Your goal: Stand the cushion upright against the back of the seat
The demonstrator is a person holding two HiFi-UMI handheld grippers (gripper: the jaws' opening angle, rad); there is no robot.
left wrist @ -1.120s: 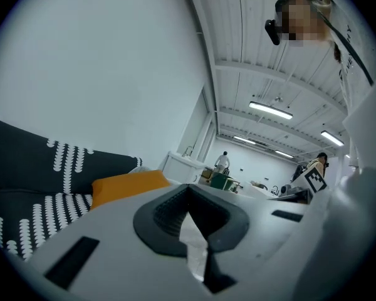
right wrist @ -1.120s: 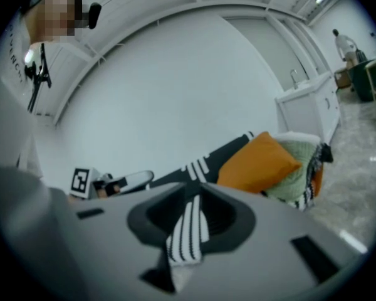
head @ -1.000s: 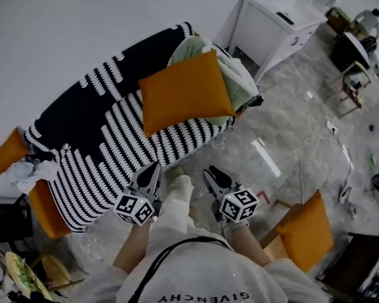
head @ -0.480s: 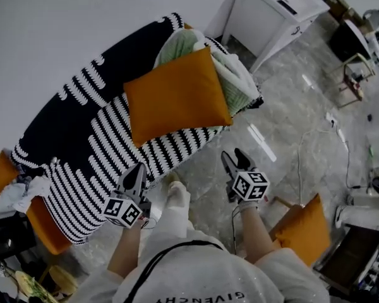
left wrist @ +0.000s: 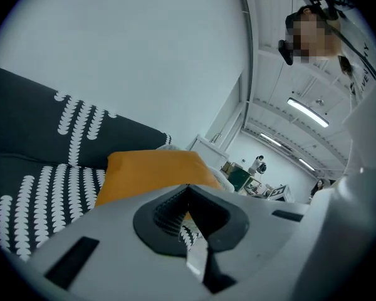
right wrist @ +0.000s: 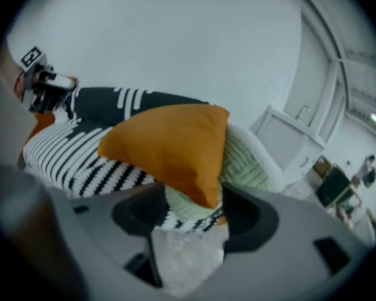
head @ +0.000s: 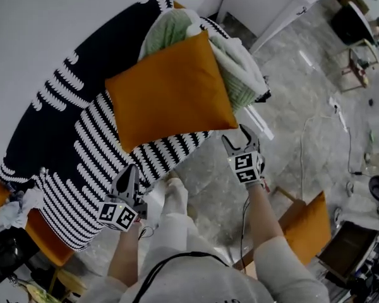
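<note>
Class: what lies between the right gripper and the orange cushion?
Only the edge of the striped sofa cover and green blanket under the orange cushion, seen in the right gripper view; the right gripper, jaws opening, holds nothing.

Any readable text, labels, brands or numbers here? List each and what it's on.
No readable words, brands or numbers in any view.
Left gripper cube: black-and-white square markers only, no letters.
Right gripper, jaws opening with nothing gripped: same marker patterns, no letters.
Orange cushion, striped sofa cover: no label shows.
</note>
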